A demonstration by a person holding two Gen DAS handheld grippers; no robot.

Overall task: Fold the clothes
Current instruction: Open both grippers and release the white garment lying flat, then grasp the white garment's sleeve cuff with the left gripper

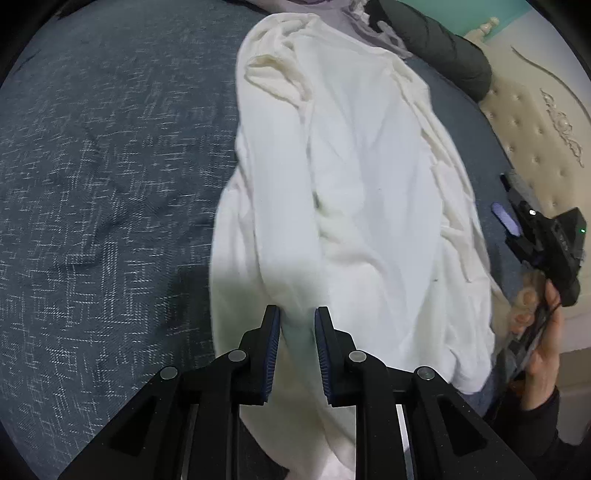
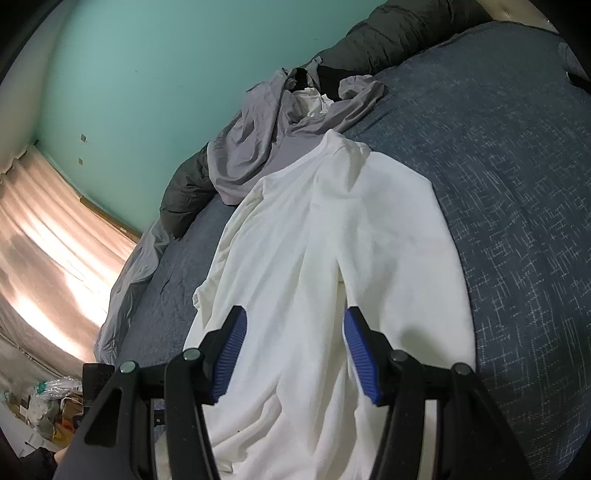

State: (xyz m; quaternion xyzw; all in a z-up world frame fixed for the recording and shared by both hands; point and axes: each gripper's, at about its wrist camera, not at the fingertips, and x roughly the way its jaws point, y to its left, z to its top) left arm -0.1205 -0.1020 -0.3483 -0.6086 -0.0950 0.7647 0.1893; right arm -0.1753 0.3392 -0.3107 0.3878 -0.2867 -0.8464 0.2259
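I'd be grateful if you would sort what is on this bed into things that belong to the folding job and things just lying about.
Part of the job:
- white garment, spread on the blue bedspread
- left gripper, a fold of the garment between its fingers
- right gripper, open over the garment

Lying about:
- grey garment, crumpled
- dark quilted bedding
- cream headboard

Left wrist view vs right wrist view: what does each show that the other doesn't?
Left wrist only: the cream tufted headboard, the right gripper and the hand holding it, and the left gripper, jaws slightly apart around a fold of cloth.

Right wrist only: the teal wall, the pinkish curtain, the right gripper's open jaws.

Both: the white knit garment, blue-grey woven bedspread, grey crumpled cloth.
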